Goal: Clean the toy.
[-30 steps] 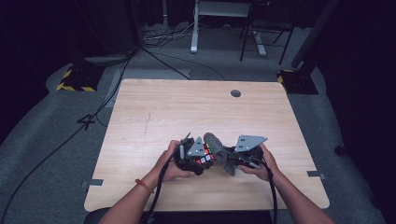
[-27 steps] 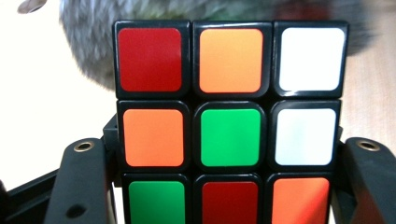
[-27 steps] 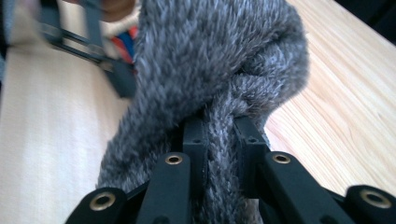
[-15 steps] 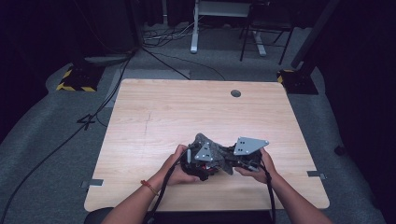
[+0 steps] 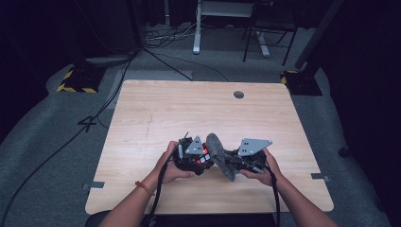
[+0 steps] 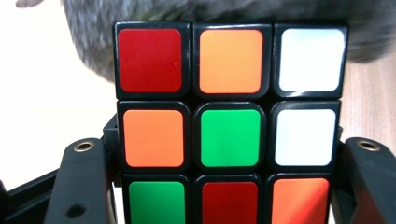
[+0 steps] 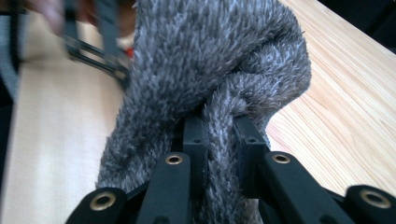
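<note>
a rubik's cube (image 6: 229, 126) is clamped in the left gripper (image 5: 191, 158), its black jaws pressed against the cube's two sides, low over the near middle of the desk (image 5: 198, 109). a fuzzy grey cloth (image 7: 210, 79) is pinched tight in the right gripper (image 5: 243, 161), with a fold of it squeezed between the jaws. the two are brought right up against each other, cloth to the cube's far side, so it looks like the cube is being wiped: one gripper is used as a vice, the other as the rag holder. the cube seems to be held off the desk so that its faces can be reached by the cloth, though from the high view it can't really be told whether it's lifted or resting.

the cube itself is scrambled: on the face seen from the left gripper view, red, orange, white are read across the top row, orange, green, white in the middle, green, red, orange along the bottom. stickers are glossy, frame is black. the cloth is shaggy, long-piled, bunched up into a lump rather than spread flat, and hangs past the right gripper toward the desk.
</note>
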Tool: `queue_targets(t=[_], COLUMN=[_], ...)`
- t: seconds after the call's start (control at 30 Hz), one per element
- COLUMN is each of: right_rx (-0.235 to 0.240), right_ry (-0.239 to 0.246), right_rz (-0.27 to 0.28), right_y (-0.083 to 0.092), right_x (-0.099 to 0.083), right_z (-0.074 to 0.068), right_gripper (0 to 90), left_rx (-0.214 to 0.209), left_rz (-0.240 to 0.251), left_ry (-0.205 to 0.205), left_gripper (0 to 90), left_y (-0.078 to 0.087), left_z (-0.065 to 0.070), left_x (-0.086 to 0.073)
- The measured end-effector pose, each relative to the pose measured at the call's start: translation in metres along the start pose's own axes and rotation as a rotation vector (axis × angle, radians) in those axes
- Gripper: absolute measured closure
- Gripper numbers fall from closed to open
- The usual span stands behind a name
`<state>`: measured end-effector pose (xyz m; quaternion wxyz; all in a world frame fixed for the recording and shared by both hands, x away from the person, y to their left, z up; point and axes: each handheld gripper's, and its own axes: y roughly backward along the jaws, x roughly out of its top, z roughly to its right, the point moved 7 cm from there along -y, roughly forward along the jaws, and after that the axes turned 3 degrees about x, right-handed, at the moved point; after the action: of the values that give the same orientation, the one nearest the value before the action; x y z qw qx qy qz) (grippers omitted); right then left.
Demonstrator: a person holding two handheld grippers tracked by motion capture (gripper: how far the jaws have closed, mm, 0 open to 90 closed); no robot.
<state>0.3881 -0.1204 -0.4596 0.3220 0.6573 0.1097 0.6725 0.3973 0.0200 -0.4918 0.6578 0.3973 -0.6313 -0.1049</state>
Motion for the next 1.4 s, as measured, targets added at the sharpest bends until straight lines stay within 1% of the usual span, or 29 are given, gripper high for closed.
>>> queue_targets(t=[0.07, 0.1, 0.17, 0.27, 0.33, 0.37, 0.4, 0.47, 0.53, 0.57, 0.63, 0.67, 0.77, 0.83, 0.87, 0.93, 1.0, 1.07, 1.1, 1.13, 1.2, 1.27, 1.33, 1.4], right_rx=[0.013, 0.010, -0.009, -0.034, -0.054, -0.053, -0.041, -0.038, -0.024, -0.022, -0.005, 0.001, -0.004, -0.014, -0.024, -0.062, -0.069, -0.080, -0.080, -0.078, -0.070, -0.039, -0.019, 0.043], right_ry=[0.009, 0.015, 0.024, -0.011, -0.036, -0.050, -0.060, -0.051, -0.044, -0.039, -0.035, -0.033, -0.017, -0.026, -0.024, -0.020, -0.048, -0.076, -0.088, -0.100, -0.114, -0.130, -0.140, -0.174], right_rz=[0.025, 0.029, 0.035, 0.046, 0.023, 0.024, 0.035, 0.041, 0.056, 0.056, 0.063, 0.064, 0.048, 0.045, 0.038, 0.011, -0.004, -0.025, -0.027, -0.033, -0.046, -0.042, -0.036, 0.006], right_y=[0.000, 0.000, 0.001, 0.003, 0.003, 0.002, 0.003, 0.004, 0.004, 0.004, 0.002, 0.001, -0.001, -0.001, -0.001, -0.002, -0.002, -0.002, -0.002, -0.003, -0.005, -0.007, -0.008, -0.009], right_x=[0.005, 0.007, 0.009, 0.007, 0.002, 0.000, 0.000, 0.002, 0.007, 0.009, 0.012, 0.013, 0.013, 0.012, 0.010, 0.004, -0.004, -0.013, -0.016, -0.019, -0.023, -0.023, -0.022, -0.019], right_z=[-0.005, -0.007, -0.007, 0.001, 0.008, 0.011, 0.011, 0.009, 0.004, 0.002, -0.003, -0.004, -0.006, -0.004, -0.002, 0.005, 0.012, 0.021, 0.023, 0.025, 0.027, 0.025, 0.023, 0.019], right_gripper=[78.4, 78.4, 78.2, 78.1, 78.2, 78.2, 78.3, 78.4, 78.4, 78.4, 78.4, 78.4, 78.3, 78.2, 78.2, 78.2, 78.2, 78.2, 78.2, 78.3, 78.2, 78.1, 78.0, 78.0], left_rx=[-0.018, -0.023, -0.045, -0.056, -0.055, -0.055, -0.056, -0.061, -0.064, -0.065, -0.063, -0.062, -0.056, -0.047, -0.042, -0.038, -0.034, -0.030, -0.028, -0.026, -0.025, -0.011, -0.020, -0.030], left_rz=[-0.018, -0.026, -0.032, -0.021, -0.019, -0.017, -0.018, -0.020, -0.028, -0.032, -0.038, -0.043, -0.051, -0.048, -0.048, -0.039, -0.029, -0.006, 0.006, 0.015, 0.034, 0.046, 0.064, 0.077], left_ry=[-0.016, -0.030, -0.042, -0.049, -0.042, -0.043, -0.039, -0.036, -0.046, -0.043, -0.053, -0.056, -0.059, -0.068, -0.064, -0.056, -0.047, -0.038, -0.035, -0.038, -0.028, -0.033, -0.024, -0.017], left_gripper=[33.5, 33.5, 33.5, 33.5, 33.5, 33.4, 33.4, 33.1, 33.0, 33.0, 33.0, 32.9, 33.0, 33.2, 33.3, 33.3, 33.3, 33.3, 33.3, 33.3, 33.3, 33.3, 33.3, 33.2], left_y=[-0.006, -0.009, -0.012, -0.015, -0.017, -0.018, -0.019, -0.020, -0.022, -0.023, -0.025, -0.026, -0.026, -0.025, -0.024, -0.021, -0.017, -0.012, -0.010, -0.008, -0.004, 0.000, 0.002, 0.002], left_z=[0.006, 0.010, 0.018, 0.021, 0.022, 0.022, 0.022, 0.023, 0.024, 0.025, 0.027, 0.027, 0.026, 0.024, 0.023, 0.021, 0.018, 0.015, 0.014, 0.013, 0.012, 0.011, 0.011, 0.011], left_x=[0.000, 0.000, 0.002, 0.007, 0.009, 0.009, 0.010, 0.010, 0.010, 0.009, 0.009, 0.009, 0.008, 0.007, 0.007, 0.006, 0.006, 0.007, 0.008, 0.009, 0.011, 0.013, 0.015, 0.015])
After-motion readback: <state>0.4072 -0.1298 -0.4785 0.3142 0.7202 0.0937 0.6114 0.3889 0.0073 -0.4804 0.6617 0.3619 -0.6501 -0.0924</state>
